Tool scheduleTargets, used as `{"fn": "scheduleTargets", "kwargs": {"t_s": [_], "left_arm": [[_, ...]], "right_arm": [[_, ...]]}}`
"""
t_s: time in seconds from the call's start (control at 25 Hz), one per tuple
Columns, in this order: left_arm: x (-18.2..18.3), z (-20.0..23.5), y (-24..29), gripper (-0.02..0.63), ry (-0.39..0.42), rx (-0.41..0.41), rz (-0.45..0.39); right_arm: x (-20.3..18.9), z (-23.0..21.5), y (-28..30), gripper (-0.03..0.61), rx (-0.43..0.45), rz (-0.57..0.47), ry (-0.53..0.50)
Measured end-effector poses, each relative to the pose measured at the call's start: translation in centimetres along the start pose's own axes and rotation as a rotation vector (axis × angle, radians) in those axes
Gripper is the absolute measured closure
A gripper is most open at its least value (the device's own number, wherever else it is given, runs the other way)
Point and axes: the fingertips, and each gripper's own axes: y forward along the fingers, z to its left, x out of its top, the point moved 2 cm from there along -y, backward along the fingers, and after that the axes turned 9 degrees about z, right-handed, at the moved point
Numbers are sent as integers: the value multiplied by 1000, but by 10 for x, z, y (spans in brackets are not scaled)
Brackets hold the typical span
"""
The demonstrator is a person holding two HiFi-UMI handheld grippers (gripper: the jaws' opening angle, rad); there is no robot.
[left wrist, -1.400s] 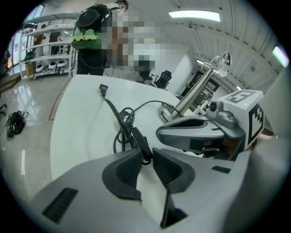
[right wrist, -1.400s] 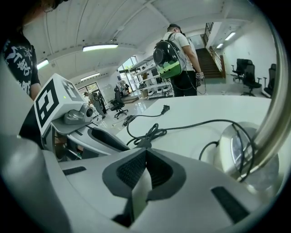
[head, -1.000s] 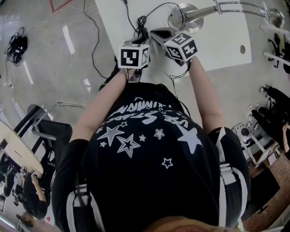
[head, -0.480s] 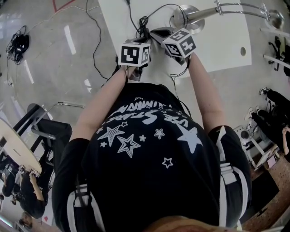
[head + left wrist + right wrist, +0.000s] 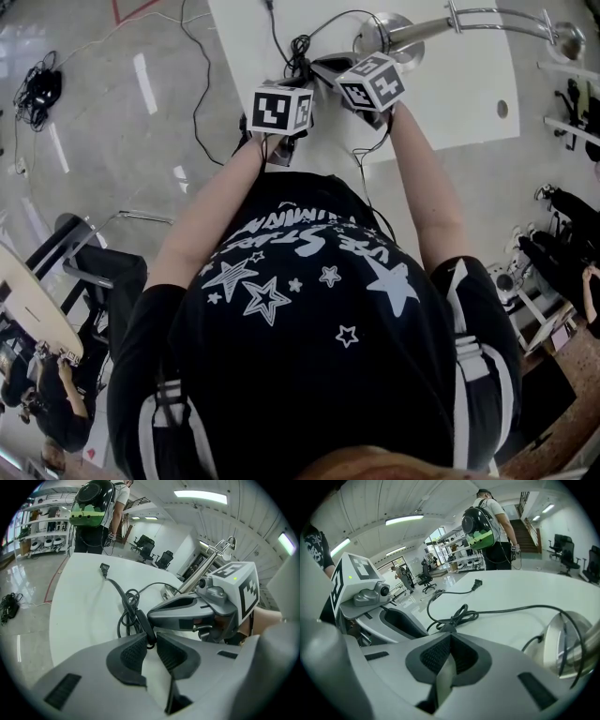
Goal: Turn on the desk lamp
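Observation:
The desk lamp's round metal base [image 5: 389, 37] stands on the white table [image 5: 450, 94], and its arm [image 5: 497, 17] reaches to the right. Its black cord [image 5: 124, 606] lies in loops and ends in a loose plug [image 5: 104, 568]. The cord's black inline switch [image 5: 144, 623] runs into the tips of my left gripper [image 5: 150, 637], which are shut on it. My right gripper [image 5: 449, 637] is shut with its pads together. Its tip rests at the same switch [image 5: 443, 629], just left of the lamp base [image 5: 565, 644]. Both marker cubes sit side by side at the table's near edge.
A person with a black and green backpack [image 5: 96, 513] stands at the table's far side. A small round hole [image 5: 502, 108] is in the tabletop at the right. Cables lie on the floor [image 5: 37, 89] to the left; office chairs stand around.
Both grippers have crept a little forward over the table toward the lamp base, the right one more than the left. The cord and lamp have not moved.

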Motion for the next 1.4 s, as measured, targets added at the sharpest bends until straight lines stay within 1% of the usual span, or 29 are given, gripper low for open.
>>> {"fn": "scheduleTargets", "kwargs": {"t_s": [0.12, 0.28, 0.4, 0.6, 0.88, 0.96, 1.04, 1.2, 1.4], "left_arm": [[0, 1, 0, 535, -5, -3, -2], [0, 0, 1, 535, -9, -9, -6], [1, 0, 0, 534, -3, -12, -3], [-3, 1, -3, 534, 28, 3, 5], [-3, 1, -20, 534, 11, -18, -33], [-4, 2, -29, 534, 13, -28, -57], [-4, -1, -39, 532, 32, -43, -98], [-6, -19, -66, 532, 108, -50, -208], [-16, -46, -98, 532, 190, -31, -296]], "right_arm": [[3, -4, 4, 574, -9, 25, -16], [1, -6, 4, 574, -5, 28, -6], [3, -6, 2, 573, -3, 5, 9], [0, -4, -11, 574, -39, -44, 24], [-14, 0, -26, 573, -57, -75, 63], [-18, 3, -29, 573, -61, -91, 81], [-24, 6, -34, 572, -64, -117, 110], [-34, 17, -53, 573, -63, -193, 168], [-47, 37, -77, 574, -69, -242, 155]]}}
